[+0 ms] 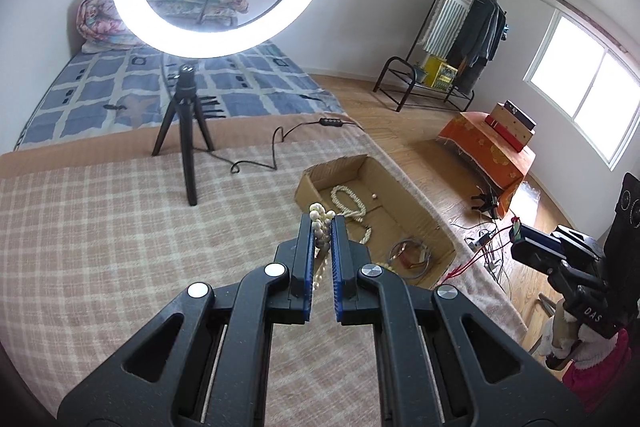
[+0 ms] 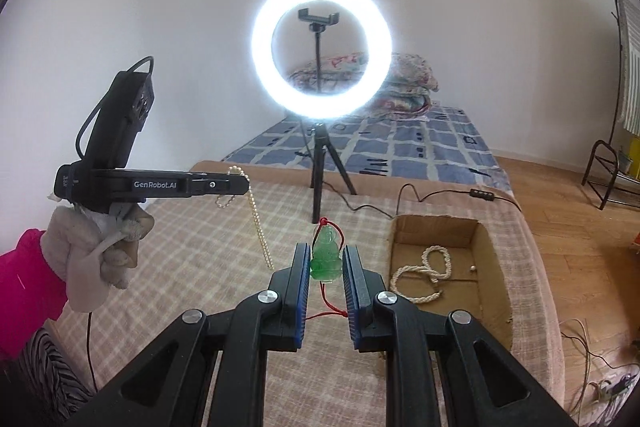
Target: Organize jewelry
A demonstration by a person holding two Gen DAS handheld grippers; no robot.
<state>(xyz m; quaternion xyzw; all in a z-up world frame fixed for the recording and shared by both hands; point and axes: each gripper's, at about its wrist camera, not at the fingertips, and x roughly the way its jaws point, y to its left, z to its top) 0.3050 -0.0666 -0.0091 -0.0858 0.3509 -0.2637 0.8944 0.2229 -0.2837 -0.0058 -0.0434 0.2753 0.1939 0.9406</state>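
My left gripper (image 1: 322,221) is shut on a bunch of a cream pearl necklace (image 1: 320,229), lifted above the checked blanket. In the right wrist view that left gripper (image 2: 245,183) shows from the side, the pearl strand (image 2: 259,227) dangling from it. My right gripper (image 2: 327,249) is shut on a green jade pendant (image 2: 326,259) with a red cord hanging below. An open cardboard box (image 2: 494,267) lies to the right, holding another pearl necklace (image 2: 424,271) and a small bead (image 2: 473,268). The box (image 1: 424,215) lies just beyond my left fingertips and also holds bangles (image 1: 408,253).
A lit ring light on a black tripod (image 2: 320,163) stands on the bed behind, its cable (image 2: 440,195) running past the box. The bed edge drops to a wooden floor (image 1: 400,123) at the right, with loose wires, an orange-covered stand (image 1: 480,147) and a clothes rack (image 1: 460,27).
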